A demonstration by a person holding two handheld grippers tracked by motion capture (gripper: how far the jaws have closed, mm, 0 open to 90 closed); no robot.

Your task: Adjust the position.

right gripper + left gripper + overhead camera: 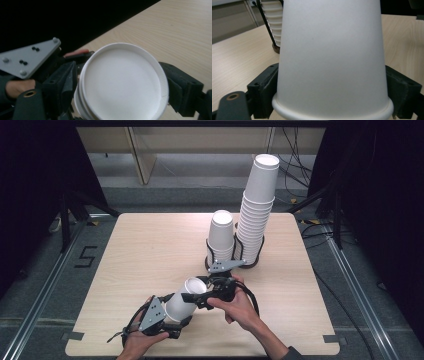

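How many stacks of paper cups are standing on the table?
2. A short stack stands at the far middle of the table, and a tall stack is just right of it, leaning. More cups are held between both tongs, near the front edge.

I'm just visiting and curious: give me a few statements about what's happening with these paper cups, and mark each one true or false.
1. Both grippers hold the same white cup. True: left gripper at its rim end, right gripper at its base end.
2. The cup stands upright on the table. False: it is held tilted above it.
3. Two cup stacks sit in black holders. True: a tall stack and a short stack.
4. The stacks are equally tall. False: the right one is much taller.
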